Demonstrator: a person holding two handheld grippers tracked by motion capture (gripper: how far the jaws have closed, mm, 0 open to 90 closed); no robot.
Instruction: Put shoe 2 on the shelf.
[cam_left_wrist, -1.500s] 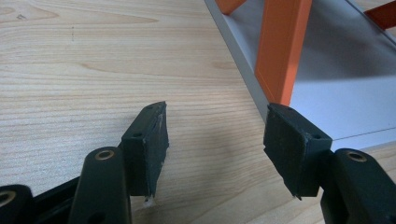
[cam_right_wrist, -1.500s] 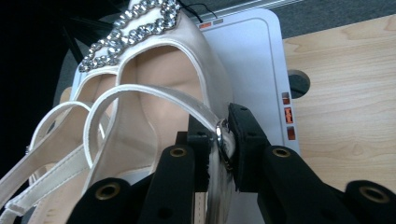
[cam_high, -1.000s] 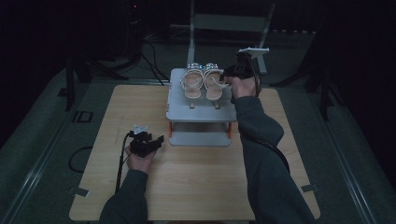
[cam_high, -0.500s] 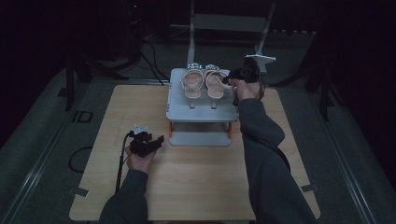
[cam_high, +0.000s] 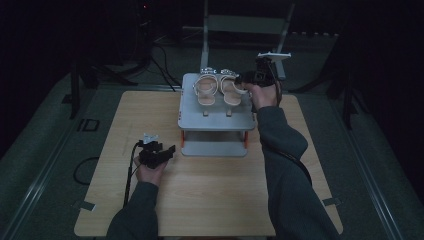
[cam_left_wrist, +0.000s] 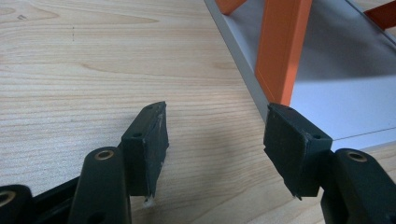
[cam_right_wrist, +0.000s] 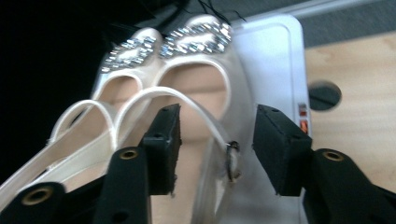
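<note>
Resting on rack (cam_high: 215, 117): sandals (cam_high: 218, 90)

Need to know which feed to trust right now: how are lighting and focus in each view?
High view: dim, surroundings nearly black, the sandals and right gripper small and murky. Left gripper view: bright, sharp wood grain, the rack's orange leg slightly soft. Right gripper view: well lit, but sandals blurred up close, jewelled toes glaring.

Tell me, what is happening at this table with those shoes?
A person holds tongs in each hand. The right tongs have just been opening beside a pair of cream sandals set side by side on top of a small grey rack; the near sandal's strap lies between the pads, which no longer press it. The left tongs rest open on the wooden table.
</note>
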